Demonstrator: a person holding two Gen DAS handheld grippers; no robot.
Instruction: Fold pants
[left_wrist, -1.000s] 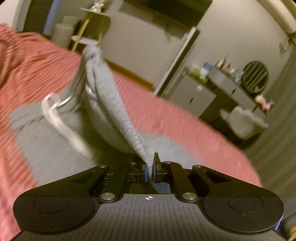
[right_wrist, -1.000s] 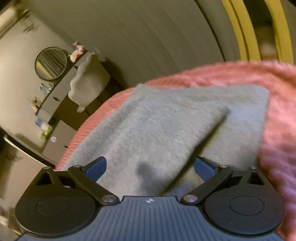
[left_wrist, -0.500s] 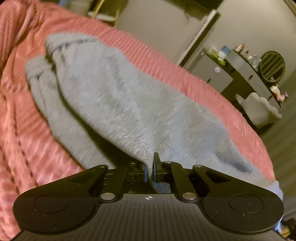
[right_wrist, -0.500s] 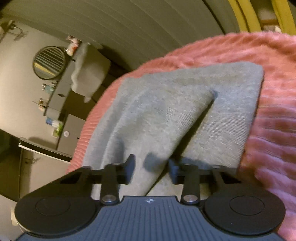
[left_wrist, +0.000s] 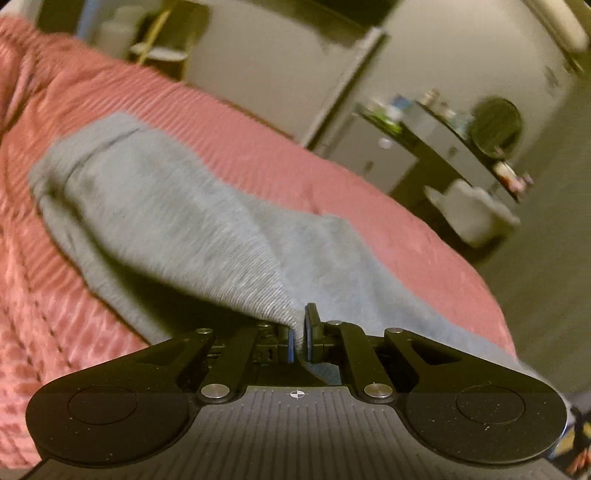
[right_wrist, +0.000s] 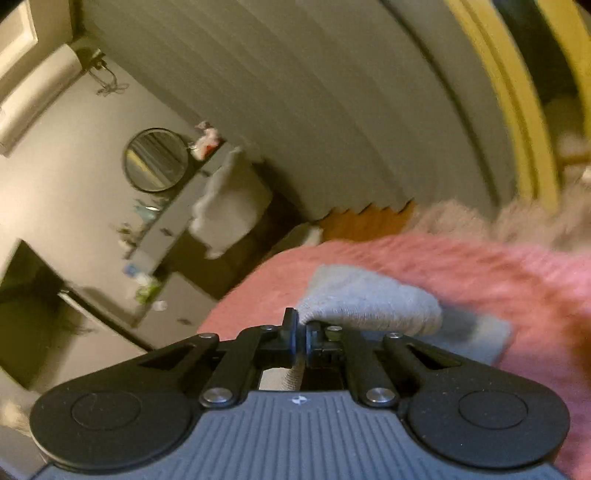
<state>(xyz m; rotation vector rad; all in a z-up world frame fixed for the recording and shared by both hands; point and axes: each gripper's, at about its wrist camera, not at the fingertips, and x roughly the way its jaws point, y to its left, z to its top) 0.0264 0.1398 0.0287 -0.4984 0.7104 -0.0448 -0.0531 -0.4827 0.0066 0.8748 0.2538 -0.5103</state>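
Observation:
Grey knit pants (left_wrist: 177, 218) lie across a pink ribbed bedspread (left_wrist: 295, 173). My left gripper (left_wrist: 300, 332) is shut on a ribbed edge of the pants, and the cloth stretches away from it to the upper left. In the right wrist view my right gripper (right_wrist: 301, 332) is shut on another edge of the pants (right_wrist: 369, 302), which is lifted in a bunched fold above the flat layer lying on the bedspread (right_wrist: 480, 273).
The bed's edge drops to the floor at the right (left_wrist: 535, 295). A dresser with a round mirror (right_wrist: 157, 160) and a pale chair (right_wrist: 229, 199) stand beyond the bed. A grey curtain (right_wrist: 314, 92) and yellow frame (right_wrist: 517, 110) are behind.
My right gripper closed from wide open onto the pants' edge and lifted it. My left gripper, still shut, lowered the raised cloth so it now stretches flatter over the bed.

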